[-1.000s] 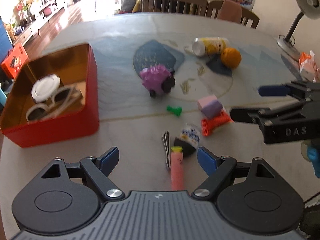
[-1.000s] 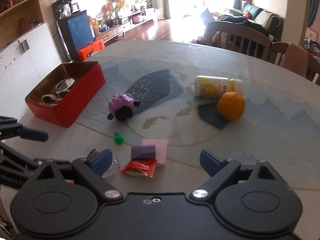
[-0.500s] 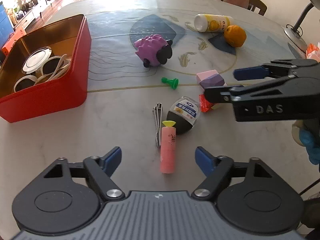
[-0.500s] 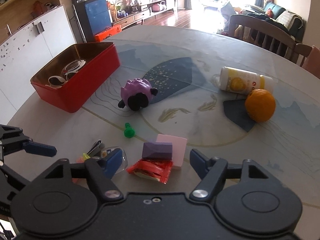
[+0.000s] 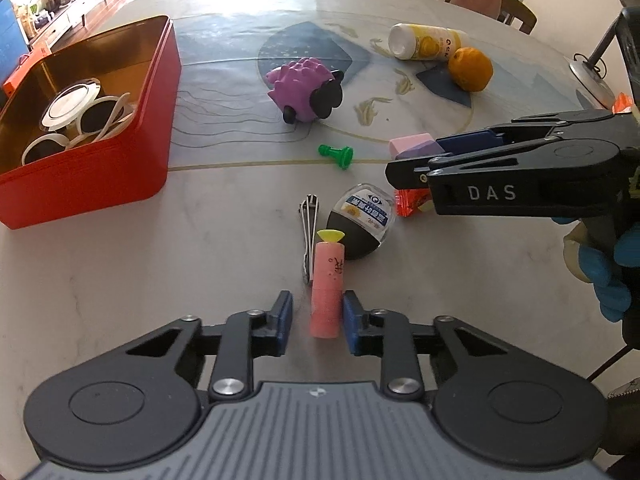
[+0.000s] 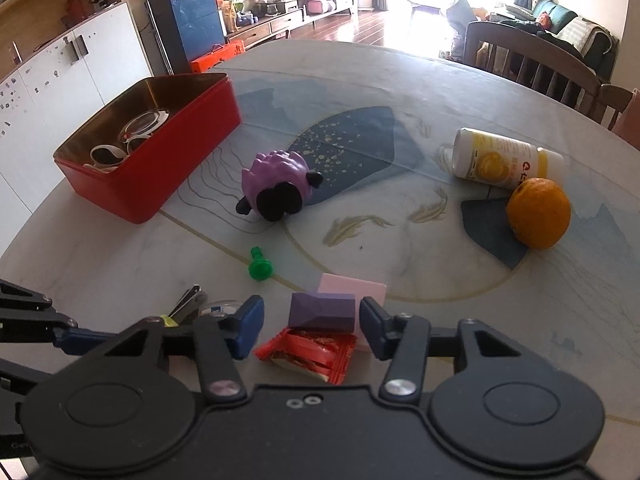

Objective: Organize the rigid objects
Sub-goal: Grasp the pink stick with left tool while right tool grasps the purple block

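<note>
Two grabs underway at once, both at the closing-in stage. Far left, red tin sits on table w/ sunglasses already inside, so it's prob the drop spot. L gripper has just been closing its jaws round pink foam dart, which lies flat on the table btwn the pads. One pad is against the dart, a gap shows at the other, so it's not clamped yet. Nail clipper lies just beside the dart, risk of snagging. R gripper has also just been closing, purple block btwn the jaws w/ small gaps both sides, no grip yet. Block rests on red snack packet. Next, I reckon: finish both squeezes, lift straight up, carry to the tin.
</note>
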`<state>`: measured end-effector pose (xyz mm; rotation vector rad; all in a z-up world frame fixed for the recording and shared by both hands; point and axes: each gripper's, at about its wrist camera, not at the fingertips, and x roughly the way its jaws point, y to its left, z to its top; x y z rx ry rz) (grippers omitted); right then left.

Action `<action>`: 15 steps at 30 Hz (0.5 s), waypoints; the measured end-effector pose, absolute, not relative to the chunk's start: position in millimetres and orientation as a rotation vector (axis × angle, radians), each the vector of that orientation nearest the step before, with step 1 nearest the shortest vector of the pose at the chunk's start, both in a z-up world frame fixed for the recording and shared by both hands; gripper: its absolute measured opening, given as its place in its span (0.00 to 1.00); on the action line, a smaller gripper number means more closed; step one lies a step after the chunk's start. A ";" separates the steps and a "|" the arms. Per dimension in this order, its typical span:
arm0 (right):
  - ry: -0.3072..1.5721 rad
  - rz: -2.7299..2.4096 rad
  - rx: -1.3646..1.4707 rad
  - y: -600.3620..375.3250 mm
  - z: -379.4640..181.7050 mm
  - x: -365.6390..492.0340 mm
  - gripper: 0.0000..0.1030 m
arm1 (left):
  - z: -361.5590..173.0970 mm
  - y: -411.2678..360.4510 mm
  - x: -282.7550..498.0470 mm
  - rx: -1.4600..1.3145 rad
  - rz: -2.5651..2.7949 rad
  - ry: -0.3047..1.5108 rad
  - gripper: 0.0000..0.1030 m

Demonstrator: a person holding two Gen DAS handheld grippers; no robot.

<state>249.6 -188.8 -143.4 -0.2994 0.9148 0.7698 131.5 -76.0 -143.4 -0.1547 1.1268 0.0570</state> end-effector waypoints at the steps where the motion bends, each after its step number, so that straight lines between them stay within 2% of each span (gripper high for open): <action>1: 0.916 0.769 -0.299 -189.0 -143.6 249.5 0.44 | -143.5 -76.4 131.3 -0.152 0.056 1.126 0.21; 3: 0.918 0.765 -0.298 -189.2 -144.5 249.5 0.42 | -143.4 -77.4 131.4 -0.146 0.056 1.126 0.17; 4: 0.916 0.764 -0.297 -189.6 -144.7 249.2 0.37 | -143.1 -77.6 131.4 -0.144 0.056 1.124 0.15; 6: 0.913 0.761 -0.298 -190.1 -144.5 249.0 0.34 | -142.8 -77.2 131.0 -0.146 0.056 1.117 0.15; 15: 0.895 0.760 -0.273 -195.6 -136.4 245.5 0.33 | -133.8 -69.9 127.8 -0.166 0.066 1.072 0.15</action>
